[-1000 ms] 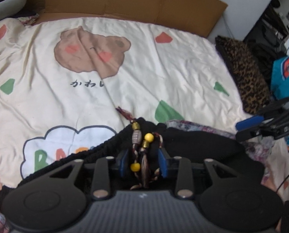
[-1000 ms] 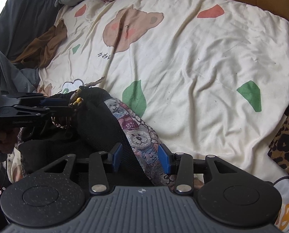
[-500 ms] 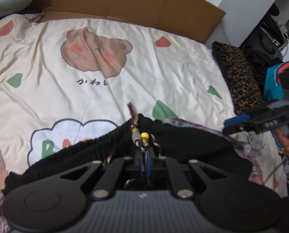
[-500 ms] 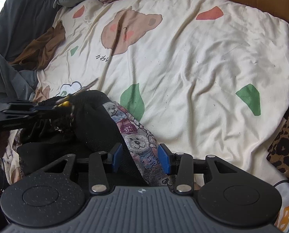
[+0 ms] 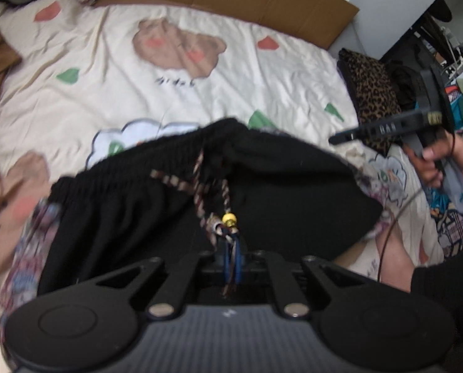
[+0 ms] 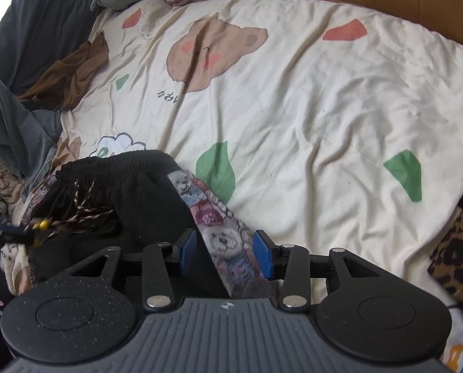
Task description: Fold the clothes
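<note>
Left wrist: hand-held gripper [image 5: 230, 259] pinching drawstring [image 5: 214, 199].

Under the brown bear on the bedsheet [image 6: 340, 108] sit small black Japanese characters [image 6: 168, 95], cut off at a fold. Bottom right corner shows colourful letters "BY" [image 6: 461, 357]. Lettering on the right gripper [image 5: 386, 129] is too blurred to read.

Matt black knit shorts [image 5: 138, 205], braided cord [image 5: 200, 192] with glossy bead [image 5: 229, 218], on creased cloth sheet [image 6: 293, 108].
</note>
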The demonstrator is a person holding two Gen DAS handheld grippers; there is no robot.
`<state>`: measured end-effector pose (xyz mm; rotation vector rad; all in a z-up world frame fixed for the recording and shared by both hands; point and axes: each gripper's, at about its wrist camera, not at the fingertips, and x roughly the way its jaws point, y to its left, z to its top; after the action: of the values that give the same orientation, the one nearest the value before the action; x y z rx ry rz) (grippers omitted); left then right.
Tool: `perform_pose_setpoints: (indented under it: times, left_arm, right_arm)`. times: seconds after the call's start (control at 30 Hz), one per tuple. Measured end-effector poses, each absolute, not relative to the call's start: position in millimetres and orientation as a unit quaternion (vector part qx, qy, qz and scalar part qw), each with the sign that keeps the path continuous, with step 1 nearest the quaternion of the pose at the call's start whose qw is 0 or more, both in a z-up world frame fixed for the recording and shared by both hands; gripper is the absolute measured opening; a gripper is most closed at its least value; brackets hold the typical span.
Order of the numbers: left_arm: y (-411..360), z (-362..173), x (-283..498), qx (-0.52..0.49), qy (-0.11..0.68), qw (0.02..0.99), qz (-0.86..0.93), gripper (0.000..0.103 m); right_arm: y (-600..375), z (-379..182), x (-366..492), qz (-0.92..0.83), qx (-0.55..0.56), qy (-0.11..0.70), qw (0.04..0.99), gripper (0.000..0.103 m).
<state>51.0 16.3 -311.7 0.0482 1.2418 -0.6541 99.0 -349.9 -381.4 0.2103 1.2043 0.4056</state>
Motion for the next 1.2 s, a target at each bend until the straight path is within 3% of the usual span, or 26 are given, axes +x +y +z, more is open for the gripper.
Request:
perform_pose_setpoints:
  times: [0.13,0.27,0.33,0.97,1.1,1.2]
  left_arm:
    - [28.6,-316.0,41.9,0.01,0.594,0.75,-0.29,0.006]
    - [41.9,-318.1,33.3,-0.008,0.608,0.747,-0.269,0.028]
    - [46.9,-316.9,31.8,-0.005,0.605,0.752,-0.263,0.034]
    - [-0.9,-321.3,131.0,0.029,0.528,0.799,-0.286,0.037]
    - [-27.4,-330.3,157.7,0.032,0.518,0.798,-0.306,0.052]
    - [-46.1,-344.6,175.9,0.02,0.519,0.796,-0.311,0.053]
  right_arm:
    - [-344.2,-382.8,107.1,0.192,0.087,0.559,0.802,0.047]
    - [-337.6,-383.7,111.2,0.2,0.079,0.557,0.802,0.047]
    - [-334.6,-384.5,112.4,0.202,0.076,0.555,0.803,0.047]
    - [-320.7,-402.2,142.1,0.201,0.025,0.516,0.832,0.045]
    - [-312.3,-409.7,143.6,0.206,0.01,0.518,0.83,0.035]
    - [-305.7,-417.6,141.8,0.218,0.01,0.531,0.819,0.023]
